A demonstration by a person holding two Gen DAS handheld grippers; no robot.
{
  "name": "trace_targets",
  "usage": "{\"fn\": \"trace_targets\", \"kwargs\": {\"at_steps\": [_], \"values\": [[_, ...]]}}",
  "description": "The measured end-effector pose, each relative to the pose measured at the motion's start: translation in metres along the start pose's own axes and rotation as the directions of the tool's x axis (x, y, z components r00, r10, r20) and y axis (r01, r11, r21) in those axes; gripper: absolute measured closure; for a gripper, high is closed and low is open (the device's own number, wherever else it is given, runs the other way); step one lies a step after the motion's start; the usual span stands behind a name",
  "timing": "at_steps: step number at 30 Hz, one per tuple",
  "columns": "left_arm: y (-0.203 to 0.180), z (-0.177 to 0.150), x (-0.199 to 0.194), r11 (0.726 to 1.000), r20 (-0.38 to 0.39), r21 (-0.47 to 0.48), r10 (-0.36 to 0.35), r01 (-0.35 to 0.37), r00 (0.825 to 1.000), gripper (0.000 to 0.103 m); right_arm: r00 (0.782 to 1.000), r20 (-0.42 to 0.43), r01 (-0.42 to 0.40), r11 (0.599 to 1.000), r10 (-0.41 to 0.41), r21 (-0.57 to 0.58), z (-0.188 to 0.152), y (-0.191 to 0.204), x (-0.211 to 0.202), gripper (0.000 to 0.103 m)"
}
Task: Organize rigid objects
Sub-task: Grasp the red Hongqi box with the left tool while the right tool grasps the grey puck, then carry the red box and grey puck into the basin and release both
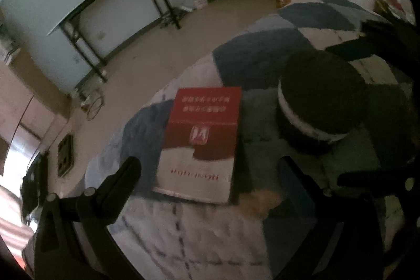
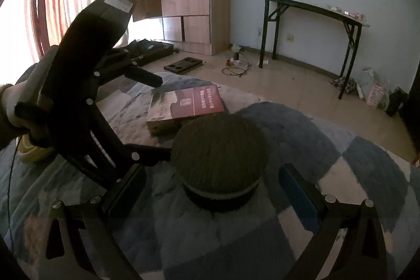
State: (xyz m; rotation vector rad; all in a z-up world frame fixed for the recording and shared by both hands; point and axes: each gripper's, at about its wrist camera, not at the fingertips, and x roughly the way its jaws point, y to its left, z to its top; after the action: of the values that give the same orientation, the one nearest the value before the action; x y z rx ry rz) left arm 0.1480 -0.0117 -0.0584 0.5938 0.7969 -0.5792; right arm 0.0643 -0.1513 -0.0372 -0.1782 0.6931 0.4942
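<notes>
A bed covered by a patchwork quilt (image 2: 302, 127) in blue, grey and white squares carries two items. A red-and-white box (image 1: 202, 141) lies flat near the edge. Just beside it sits a round dark container with a pale band (image 2: 220, 162), lid on.

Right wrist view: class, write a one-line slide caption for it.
Open right gripper faces a round dark tin on a patchwork quilt, a red-and-white box behind it, the left gripper open alongside.

Box (image 1: 202, 141) print too blurred to read (left wrist view); round tin (image 2: 220, 162) hides its near corner.
</notes>
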Motion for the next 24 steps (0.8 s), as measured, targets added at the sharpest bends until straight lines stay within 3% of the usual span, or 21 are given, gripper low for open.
{"fn": "trace_targets", "kwargs": {"at_steps": [2,3,4,5,6,11,13,15,17,20,22,24], "values": [[-0.002,0.002,0.003,1.0,0.021,0.021,-0.016,0.016,1.0,0.0,1.0,0.003,0.0,1.0,0.0,0.007,0.002,-0.002,0.004,0.004],[-0.003,0.003,0.003,1.0,0.037,0.025,-0.011,0.01,0.999,0.008,1.0,0.006,-0.004,1.0,0.004,0.015,0.004,-0.004,0.006,0.007],[-0.004,0.005,0.005,0.999,0.045,0.03,-0.012,0.011,0.999,0.021,1.0,0.01,-0.018,1.0,0.018,0.024,0.005,-0.006,0.009,0.019],[-0.006,0.005,0.007,0.999,0.037,0.038,-0.004,0.003,0.999,0.044,0.999,0.01,-0.043,0.999,0.043,0.033,0.007,-0.009,0.013,0.028],[-0.007,0.006,0.005,0.999,0.048,0.037,0.019,-0.021,0.999,0.044,0.998,0.003,-0.058,0.998,0.058,0.039,0.008,-0.011,0.017,0.034],[0.0,-0.006,-0.028,1.0,0.092,0.007,0.018,-0.019,0.996,0.047,0.996,0.039,-0.082,0.995,0.08,0.06,0.006,-0.019,0.015,0.034],[0.008,-0.023,-0.071,0.997,0.151,-0.065,0.042,-0.033,0.988,0.047,0.993,0.087,-0.082,0.995,0.077,0.053,0.007,-0.018,0.001,0.034],[0.021,-0.048,-0.12,0.983,0.187,-0.163,0.11,-0.08,0.976,0.047,0.983,0.123,-0.142,0.988,0.134,0.062,0.011,-0.012,-0.013,0.034],[0.038,-0.082,-0.166,0.95,0.174,-0.277,0.196,-0.143,0.965,0.046,0.974,0.133,-0.189,0.981,0.182,0.037,0.015,0.001,-0.019,0.034],[0.061,-0.152,-0.218,0.848,0.089,-0.45,0.353,-0.279,0.931,0.046,0.949,0.128,-0.286,0.958,0.287,-0.032,0.023,0.04,-0.023,0.034],[0.069,-0.19,-0.228,0.798,0.015,-0.515,0.374,-0.313,0.927,0.046,0.932,0.096,-0.345,0.936,0.35,-0.07,0.031,0.065,-0.015,0.034],[0.071,-0.221,-0.231,0.75,-0.039,-0.55,0.415,-0.366,0.909,0.046,0.927,0.078,-0.355,0.927,0.366,-0.123,0.042,0.088,0.0,0.034]]}}
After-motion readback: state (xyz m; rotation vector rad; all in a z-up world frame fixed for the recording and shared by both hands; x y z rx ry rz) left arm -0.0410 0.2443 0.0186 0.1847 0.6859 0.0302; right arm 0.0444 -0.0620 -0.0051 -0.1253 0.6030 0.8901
